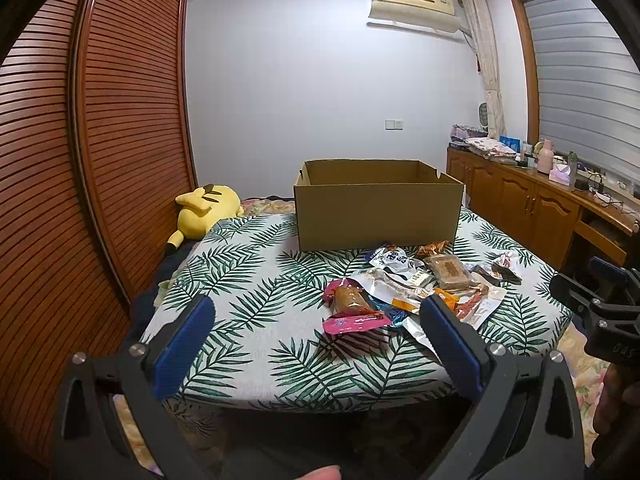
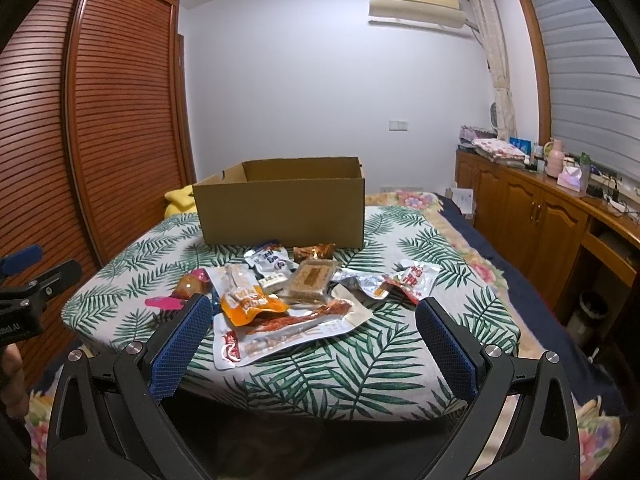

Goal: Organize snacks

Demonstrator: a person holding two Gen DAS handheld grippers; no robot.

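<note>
Several snack packets lie in a heap (image 1: 424,284) (image 2: 296,292) on a leaf-print cushion, in front of an open cardboard box (image 1: 378,210) (image 2: 282,210). The heap includes a pink-wrapped snack (image 1: 348,306) (image 2: 188,288), a brown cake block (image 1: 448,270) (image 2: 312,280), an orange pouch (image 2: 248,300) and a long clear packet of red meat (image 2: 288,328). My left gripper (image 1: 316,344) hangs open near the cushion's front edge, its fingers empty. My right gripper (image 2: 314,340) is open too, over the front edge, with nothing held. Each gripper shows at the edge of the other's view.
A yellow plush toy (image 1: 206,210) lies left of the box. A slatted wooden wardrobe (image 1: 100,140) stands on the left. Wooden cabinets (image 2: 540,220) with bottles and cloths line the right wall under a window. A floral bedspread (image 2: 460,232) lies around the cushion.
</note>
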